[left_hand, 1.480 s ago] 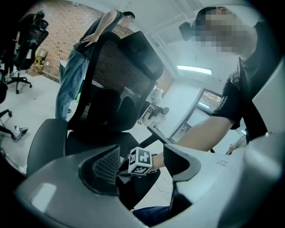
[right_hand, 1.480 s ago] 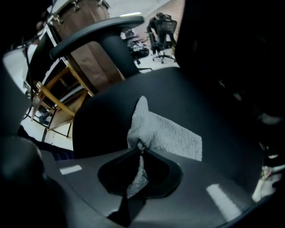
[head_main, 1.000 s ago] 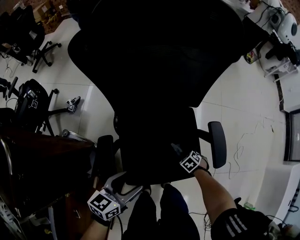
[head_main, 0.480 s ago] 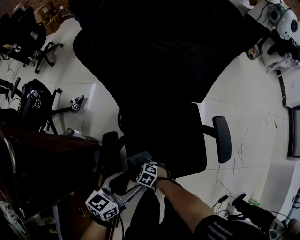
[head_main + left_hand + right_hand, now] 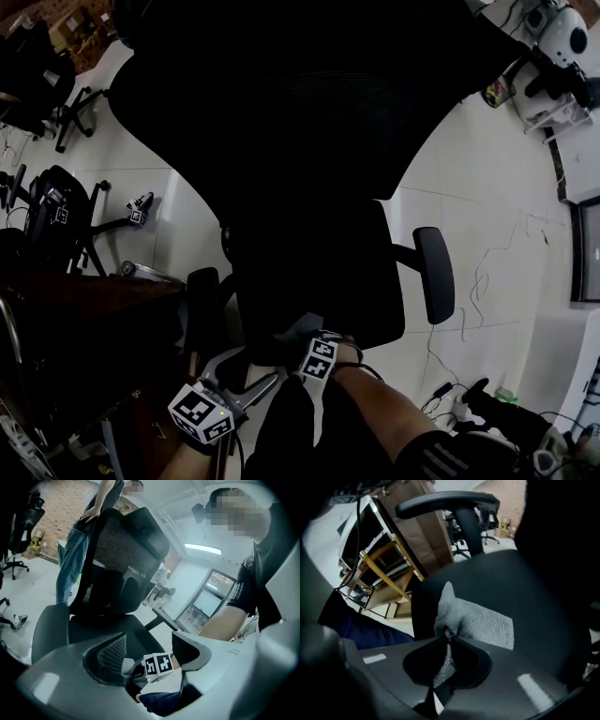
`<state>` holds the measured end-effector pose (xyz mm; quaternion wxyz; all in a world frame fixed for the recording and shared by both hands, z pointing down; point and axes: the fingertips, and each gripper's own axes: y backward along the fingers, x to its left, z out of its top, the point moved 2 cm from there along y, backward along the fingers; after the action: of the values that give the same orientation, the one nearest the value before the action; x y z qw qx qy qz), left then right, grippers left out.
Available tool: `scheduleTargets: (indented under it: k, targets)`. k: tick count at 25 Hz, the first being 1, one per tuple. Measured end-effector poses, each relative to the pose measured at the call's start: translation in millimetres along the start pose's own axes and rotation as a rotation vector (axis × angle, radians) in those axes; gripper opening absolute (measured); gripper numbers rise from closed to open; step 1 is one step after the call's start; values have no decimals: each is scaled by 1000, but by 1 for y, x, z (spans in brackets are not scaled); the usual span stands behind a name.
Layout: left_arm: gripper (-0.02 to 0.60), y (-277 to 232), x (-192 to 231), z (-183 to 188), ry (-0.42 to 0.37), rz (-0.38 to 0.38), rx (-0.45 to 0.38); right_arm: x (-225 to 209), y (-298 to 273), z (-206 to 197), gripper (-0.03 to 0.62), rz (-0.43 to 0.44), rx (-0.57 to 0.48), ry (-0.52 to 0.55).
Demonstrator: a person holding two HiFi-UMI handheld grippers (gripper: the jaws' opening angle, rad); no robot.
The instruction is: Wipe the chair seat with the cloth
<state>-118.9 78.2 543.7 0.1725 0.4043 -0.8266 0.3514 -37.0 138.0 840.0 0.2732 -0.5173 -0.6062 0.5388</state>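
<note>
Wipe moved leftward
Right gripper (image 5: 305,339) dragged the cloth (image 5: 480,620) from the frame's lower right toward lower centre.

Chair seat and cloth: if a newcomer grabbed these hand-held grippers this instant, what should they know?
The right hand-held gripper is shut on the grey cloth, which lies spread on the chair seat near its front edge.
The left hand-held gripper is open and empty, near the seat's front corner.
Done: the cloth is gripped and on the seat; how much is wiped cannot be told.
Left: sweep the cloth across the rest of the seat.
</note>
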Motion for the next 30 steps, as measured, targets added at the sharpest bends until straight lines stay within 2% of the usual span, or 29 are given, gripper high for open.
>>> scheduleTargets:
  k: [5,8,11,14,18,24,30]
  targets:
    - [327,-17,-7,3,-19,-26,10,-55,39,-98,28,-75,72,-128]
    - [325,-24,-10,9,-23,-29,21,-79,65,-140,28,-113,111,-180]
    - [325,-32,-11,11,-18,-37,27,-98,85,-164,28,-150,134,-208]
    - [325,-38,-14,13,-24,-41,33,-107,94,-172,28,-169,130,-237]
    - [325,-43,-23,17,-32,-66,35,-107,115,-153,28,-182,27,-316]
    - [321,-26,-50,28,-77,-92,49,-68,199,-72,28,-184,-311,-435]
    - [302,11,-103,43,-174,-127,4,-2,320,-15,28,-260,-599,-400]
